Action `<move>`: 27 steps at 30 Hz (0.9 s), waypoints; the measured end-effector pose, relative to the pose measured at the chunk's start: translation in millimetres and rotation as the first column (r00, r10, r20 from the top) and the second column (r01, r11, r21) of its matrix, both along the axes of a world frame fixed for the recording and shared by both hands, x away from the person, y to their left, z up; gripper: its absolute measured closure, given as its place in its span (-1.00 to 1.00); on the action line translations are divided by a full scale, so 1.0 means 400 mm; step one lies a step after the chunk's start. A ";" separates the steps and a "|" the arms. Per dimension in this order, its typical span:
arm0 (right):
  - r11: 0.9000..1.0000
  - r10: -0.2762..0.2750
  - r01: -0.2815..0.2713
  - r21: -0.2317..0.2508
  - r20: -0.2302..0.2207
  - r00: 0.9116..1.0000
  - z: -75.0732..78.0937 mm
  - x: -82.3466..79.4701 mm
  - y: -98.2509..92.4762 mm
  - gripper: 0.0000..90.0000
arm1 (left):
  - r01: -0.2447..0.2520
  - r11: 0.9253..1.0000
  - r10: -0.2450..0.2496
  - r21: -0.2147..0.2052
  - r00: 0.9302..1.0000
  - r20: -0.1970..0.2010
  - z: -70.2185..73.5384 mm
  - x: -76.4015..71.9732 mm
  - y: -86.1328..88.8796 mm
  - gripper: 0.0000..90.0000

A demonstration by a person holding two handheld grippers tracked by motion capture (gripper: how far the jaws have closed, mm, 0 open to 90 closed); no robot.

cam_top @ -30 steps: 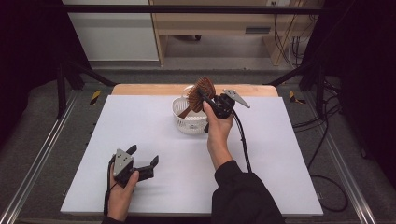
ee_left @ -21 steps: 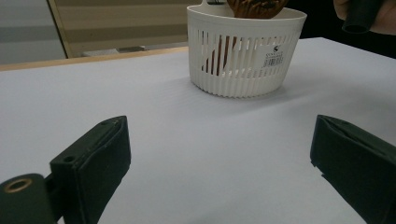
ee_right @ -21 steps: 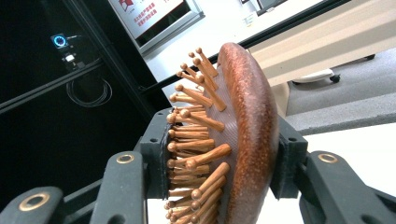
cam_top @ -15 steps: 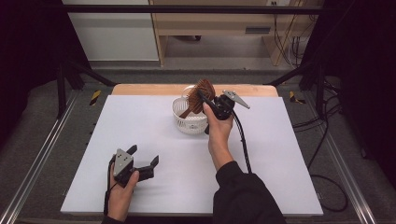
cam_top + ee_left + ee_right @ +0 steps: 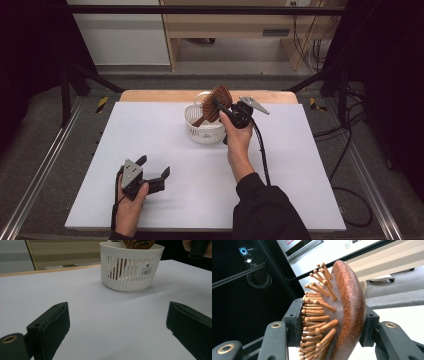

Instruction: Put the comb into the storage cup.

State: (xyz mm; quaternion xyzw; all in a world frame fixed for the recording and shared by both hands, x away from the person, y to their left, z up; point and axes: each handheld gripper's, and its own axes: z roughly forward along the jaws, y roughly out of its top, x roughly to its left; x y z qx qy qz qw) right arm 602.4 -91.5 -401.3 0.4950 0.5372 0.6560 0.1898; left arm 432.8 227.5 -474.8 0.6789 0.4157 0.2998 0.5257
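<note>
Right gripper jaws clamped on the head of a wooden hairbrush, 1 jaw on the domed back, 1 against the peg bristles. Brush raised above a white slotted basket, handle dipping inside. Probably light and rigid; polished back likely slippery, so best gripped across the head. Reddish-brown, round-tipped pegs. Left gripper jaws spread wide, empty, low over the white worktop

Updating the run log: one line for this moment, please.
right tool: shut on hairbrush, handle in basket | left tool: open, on table
</note>
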 end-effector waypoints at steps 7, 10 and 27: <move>1.000 0.000 0.000 -0.013 -0.010 1.000 -0.003 0.000 -0.008 0.03 | 0.000 1.000 0.000 -0.003 1.000 -0.005 0.000 0.001 0.003 -0.88; 1.000 0.002 -0.003 -0.014 -0.013 1.000 -0.004 0.001 -0.011 0.02 | 0.000 1.000 0.000 -0.005 1.000 -0.005 -0.001 0.001 0.002 -0.88; 1.000 -0.001 0.001 -0.008 -0.035 0.999 -0.015 0.001 -0.028 -0.02 | 0.002 1.000 -0.002 -0.004 1.000 -0.009 -0.002 0.002 0.002 -0.89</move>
